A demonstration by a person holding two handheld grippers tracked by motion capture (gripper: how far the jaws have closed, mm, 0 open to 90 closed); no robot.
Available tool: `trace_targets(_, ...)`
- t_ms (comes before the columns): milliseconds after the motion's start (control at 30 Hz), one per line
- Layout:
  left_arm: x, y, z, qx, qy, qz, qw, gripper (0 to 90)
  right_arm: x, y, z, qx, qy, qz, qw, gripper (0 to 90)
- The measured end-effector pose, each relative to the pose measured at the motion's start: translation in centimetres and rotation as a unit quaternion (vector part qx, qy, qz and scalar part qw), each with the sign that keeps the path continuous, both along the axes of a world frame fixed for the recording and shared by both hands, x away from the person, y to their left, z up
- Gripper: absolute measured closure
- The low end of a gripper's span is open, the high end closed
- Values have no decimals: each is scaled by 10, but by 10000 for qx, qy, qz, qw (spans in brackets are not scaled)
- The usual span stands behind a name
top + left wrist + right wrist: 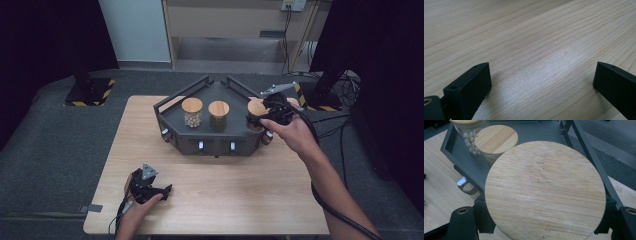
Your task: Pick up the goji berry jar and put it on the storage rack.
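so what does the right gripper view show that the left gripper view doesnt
Right gripper view: a round wooden jar lid between the right hand-held gripper jaws, a second lidded jar, a jar of pale beads, and the dark tray holding them.

Left gripper view: the left hand-held gripper with its jaws wide apart over bare wood, holding nothing.

Both: the light wooden table.

Table [210, 200]: light wood with fine straight grain. Tray [215, 137]: dark grey. Jar lids [545, 190]: pale bamboo, striped grain. Gripper fingers [469, 87]: matte black.
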State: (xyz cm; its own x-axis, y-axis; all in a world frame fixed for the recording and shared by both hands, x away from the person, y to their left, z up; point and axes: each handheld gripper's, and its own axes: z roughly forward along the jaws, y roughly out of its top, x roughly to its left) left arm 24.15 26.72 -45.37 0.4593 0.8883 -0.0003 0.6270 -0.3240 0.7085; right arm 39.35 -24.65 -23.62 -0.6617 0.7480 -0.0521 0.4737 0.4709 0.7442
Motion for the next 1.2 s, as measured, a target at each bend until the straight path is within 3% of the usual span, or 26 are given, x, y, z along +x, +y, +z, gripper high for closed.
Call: trace_targets(1200,0,0,0,0,0,0,10000,5,32,15,-23,30,68,-220,9997,261)
